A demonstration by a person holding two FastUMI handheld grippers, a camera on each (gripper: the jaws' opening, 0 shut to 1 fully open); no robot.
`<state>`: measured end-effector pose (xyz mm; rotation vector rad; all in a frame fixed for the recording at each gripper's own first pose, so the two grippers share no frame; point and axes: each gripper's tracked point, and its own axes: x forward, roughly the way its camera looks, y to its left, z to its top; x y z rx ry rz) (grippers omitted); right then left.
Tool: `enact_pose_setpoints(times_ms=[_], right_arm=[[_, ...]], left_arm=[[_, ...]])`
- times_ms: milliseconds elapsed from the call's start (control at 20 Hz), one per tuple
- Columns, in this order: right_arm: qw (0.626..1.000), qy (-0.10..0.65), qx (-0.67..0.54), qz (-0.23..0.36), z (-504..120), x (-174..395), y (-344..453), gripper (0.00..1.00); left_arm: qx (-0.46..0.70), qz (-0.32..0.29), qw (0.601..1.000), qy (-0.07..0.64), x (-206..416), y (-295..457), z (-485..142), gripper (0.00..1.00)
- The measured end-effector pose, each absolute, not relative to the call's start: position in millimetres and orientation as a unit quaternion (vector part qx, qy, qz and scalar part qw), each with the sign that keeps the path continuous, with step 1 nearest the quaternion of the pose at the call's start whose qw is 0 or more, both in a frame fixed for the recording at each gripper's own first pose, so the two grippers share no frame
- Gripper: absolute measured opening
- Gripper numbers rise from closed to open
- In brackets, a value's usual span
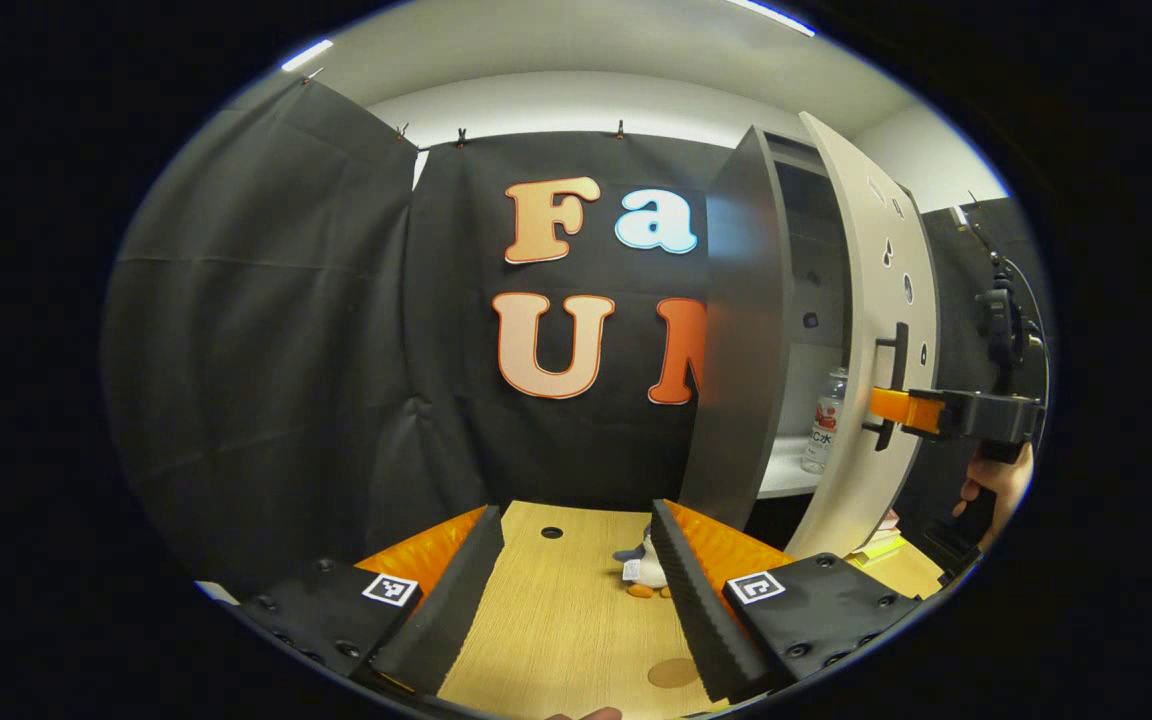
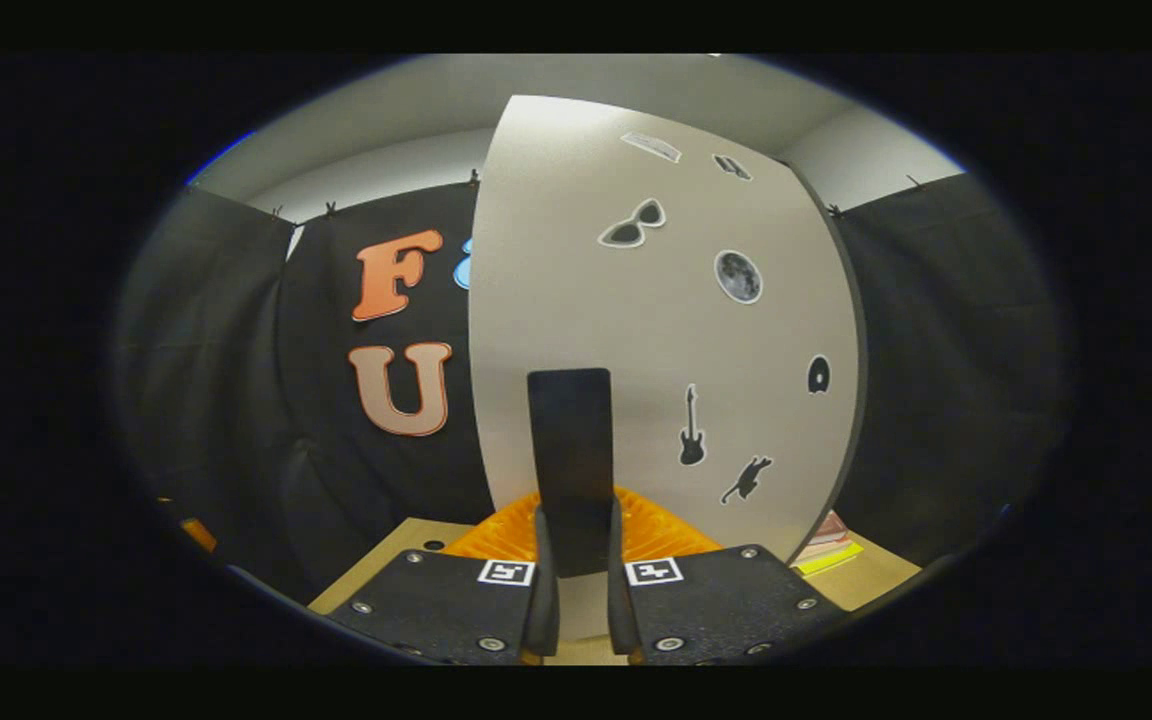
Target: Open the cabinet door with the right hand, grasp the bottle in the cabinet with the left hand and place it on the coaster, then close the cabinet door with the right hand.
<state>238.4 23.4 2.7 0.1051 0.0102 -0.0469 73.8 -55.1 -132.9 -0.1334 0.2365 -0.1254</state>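
The grey cabinet stands at the right in the left gripper view with its pale door swung partly open. Inside, a clear bottle with a red label stands upright on a white shelf. My right gripper, held by a hand, is shut on the door's black handle. In the right gripper view the handle sits pinched between my right gripper and the stickered door rises behind it. My left gripper hangs open over the wooden table, left of the cabinet. A round brown coaster lies near its right finger.
A small plush toy lies on the wooden table in front of the cabinet's left side. A stack of books rests on the table beyond the door's lower edge. Black cloth walls close the booth behind and on both sides.
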Motion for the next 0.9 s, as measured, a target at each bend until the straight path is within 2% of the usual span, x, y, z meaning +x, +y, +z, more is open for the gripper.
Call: enact_pose_setpoints(times_ms=[200, 250, 450, 550, 700, 750, 800, 850, 900], right_arm=[[0.997, 0.004, 0.058, -0.047, -2.9, 185.8, -9.7, 0.19], [0.997, 0.005, 0.058, -0.053, -4.1, 174.8, -17.5, 0.21], [0.995, 0.008, 0.056, -0.077, -5.3, 142.8, -45.7, 0.18], [0.994, 0.008, 0.051, -0.093, -8.0, 131.1, -61.6, 0.18], [0.992, 0.008, 0.059, -0.113, -8.9, 106.7, -89.6, 0.12], [0.991, 0.009, 0.058, -0.122, -10.1, 101.9, -98.9, 0.17], [0.990, 0.010, 0.053, -0.132, -13.2, 89.6, -112.8, 0.14], [0.989, 0.010, 0.050, -0.142, -13.5, 80.8, -125.6, 0.17], [0.988, 0.010, 0.052, -0.148, -14.4, 73.9, -137.9, 0.14]], left_arm=[[-0.067, -0.085, 0.987, 0.121, 62.8, -66.3, -135.3, 0.94], [-0.066, -0.092, 0.986, 0.121, 59.7, -71.0, -135.0, 0.96], [-0.065, -0.117, 0.983, 0.123, 51.0, -89.6, -133.0, 0.94], [-0.063, -0.128, 0.982, 0.123, 50.2, -98.8, -132.7, 0.99], [-0.066, -0.146, 0.979, 0.127, 48.6, -116.3, -134.2, 0.94], [-0.067, -0.151, 0.978, 0.130, 48.3, -122.9, -134.9, 0.96], [-0.070, -0.157, 0.977, 0.130, 48.3, -129.1, -134.2, 0.99], [-0.072, -0.163, 0.975, 0.129, 48.6, -137.2, -132.1, 0.97], [-0.073, -0.170, 0.975, 0.127, 48.6, -143.2, -129.8, 0.99]])
